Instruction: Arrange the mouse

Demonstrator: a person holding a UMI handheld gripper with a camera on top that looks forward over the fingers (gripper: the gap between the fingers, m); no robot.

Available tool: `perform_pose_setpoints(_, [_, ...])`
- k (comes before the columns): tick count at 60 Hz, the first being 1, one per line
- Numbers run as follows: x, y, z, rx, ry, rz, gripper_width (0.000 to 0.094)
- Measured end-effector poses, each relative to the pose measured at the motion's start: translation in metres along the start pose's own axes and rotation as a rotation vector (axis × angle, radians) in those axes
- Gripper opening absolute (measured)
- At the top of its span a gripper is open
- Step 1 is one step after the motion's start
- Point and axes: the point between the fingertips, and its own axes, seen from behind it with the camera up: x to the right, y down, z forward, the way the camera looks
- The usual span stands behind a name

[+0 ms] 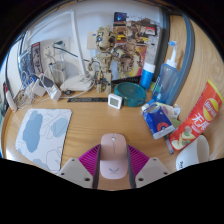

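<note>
Far left on the wooden desk [100, 120] there's a pale blue mouse mat [40, 135] with a cloud-like print, lying flat and slightly angled; behind it, back by the wall, a white lamp or stand thing [55, 75] with cables around it, hard to make out more than that.

Moving to the middle, the mouse [114, 157] sits right between the gripper [114, 172] fingers, at the near edge of the desk; it's a pale pinkish-beige mouse, smooth rounded shell, with a thin seam down the front splitting the two buttons; it points away from the camera, toward the back of the desk. The fingers are spread apart, the magenta pads [90, 160] showing on either side of it; looks like a sliver of pad is visible at each side, so I can't say the fingers are pressing on it, it seems to just rest on the desk with the fingers around it. It's just beside the mat, off its right corner, not on it.

Beyond the mouse, mid desk, a small white clock-ish gadget [115, 99] stands upright; behind that a wooden model [110, 55] with lots of little parts; next to it a teal bowl [130, 96].

Further right, a blue and white bottle [148, 75] stands upright; then a blue packet [157, 120] lying flat; far right a red snack bag [198, 118] leaning diagonally, and a white rounded thing [193, 155] just below it.
</note>
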Motion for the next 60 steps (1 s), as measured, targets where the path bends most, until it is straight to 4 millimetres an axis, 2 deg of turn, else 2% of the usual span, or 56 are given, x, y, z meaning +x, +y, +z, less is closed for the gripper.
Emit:
perform_pose_setpoints(5, [-0.002,0.001,0.0,-0.004,-0.012,-0.011,0.0371])
perform_pose_setpoints(6, [-0.003,0.001,0.0,-0.006,-0.016,-0.012,0.0407])
perform_pose_setpoints(7, [-0.003,0.001,0.0,-0.005,-0.021,-0.012,0.0336])
perform_pose_setpoints(9, [-0.003,0.002,0.0,-0.013,-0.025,-0.014,0.0332])
perform_pose_setpoints(11, [-0.002,0.003,0.0,-0.022,-0.023,-0.02,0.0281])
perform_pose_setpoints(13, [-0.003,0.003,-0.001,-0.03,-0.017,-0.02,0.028])
perform_pose_setpoints(14, [-0.003,0.003,-0.001,-0.033,-0.014,-0.02,0.0317])
perform_pose_setpoints(15, [-0.003,0.003,-0.001,-0.033,-0.011,-0.018,0.0245])
perform_pose_setpoints(26, [-0.002,0.001,-0.006,-0.074,0.032,0.026,0.0243])
perform_pose_setpoints(31, [-0.002,-0.036,-0.034,-0.006,0.064,0.079,0.0246])
perform_pose_setpoints(37, [-0.013,-0.107,-0.083,0.114,0.088,0.121,0.0245])
perform_pose_setpoints(42, [-0.035,-0.163,-0.125,0.221,0.088,0.114,0.0245])
perform_pose_setpoints(47, [-0.071,-0.21,-0.156,0.301,0.064,0.102,0.0245])
perform_pose_setpoints(51, [-0.106,-0.235,-0.169,0.339,0.03,0.092,0.0245])
perform_pose_setpoints(54, [-0.132,-0.245,-0.172,0.355,0.007,0.078,0.0261])
perform_pose_setpoints(57, [-0.157,-0.245,-0.166,0.349,-0.006,0.055,0.0264])
perform_pose_setpoints(60, [-0.184,-0.237,-0.154,0.33,-0.028,0.046,0.0263])
